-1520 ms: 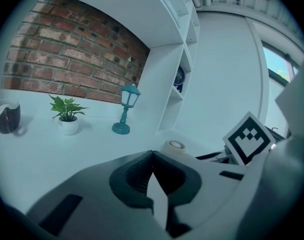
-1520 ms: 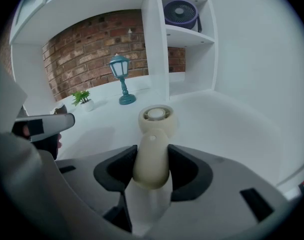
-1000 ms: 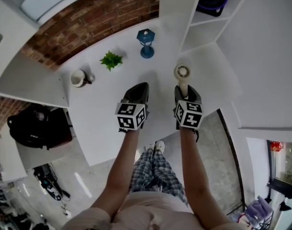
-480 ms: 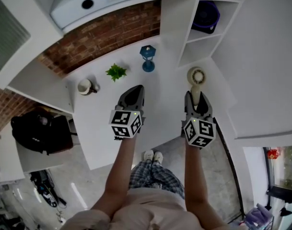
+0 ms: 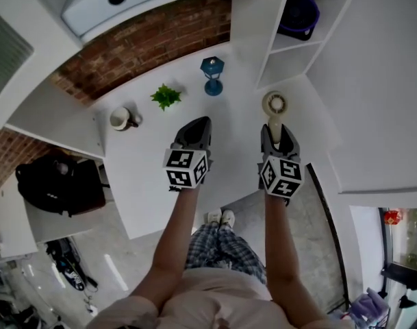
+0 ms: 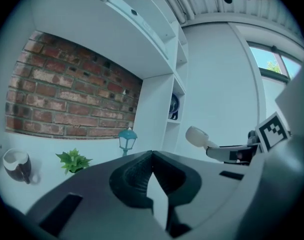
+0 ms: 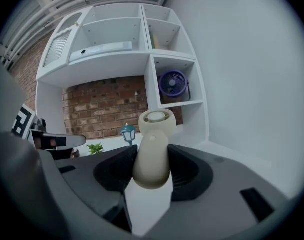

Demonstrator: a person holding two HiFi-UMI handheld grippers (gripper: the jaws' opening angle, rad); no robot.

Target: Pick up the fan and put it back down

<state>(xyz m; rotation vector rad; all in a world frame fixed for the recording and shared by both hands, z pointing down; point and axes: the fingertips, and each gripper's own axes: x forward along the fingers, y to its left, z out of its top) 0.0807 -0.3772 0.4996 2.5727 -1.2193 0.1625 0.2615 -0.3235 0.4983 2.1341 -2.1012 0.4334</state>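
A small cream hand fan with a round head and a thick handle hangs above the white table. My right gripper is shut on its handle. In the right gripper view the fan stands upright between the dark pads, head upward. My left gripper floats to its left over the table, shut, jaws touching and empty. From the left gripper view the fan shows at the right.
At the back of the table stand a blue lantern, a small green plant and a mug. A purple fan sits in the white shelf unit at the back right. A black bag lies left, below the table.
Both hands have risen. The cream fan has gone up with the right gripper, still clamped by its handle. The left gripper stays shut and empty.
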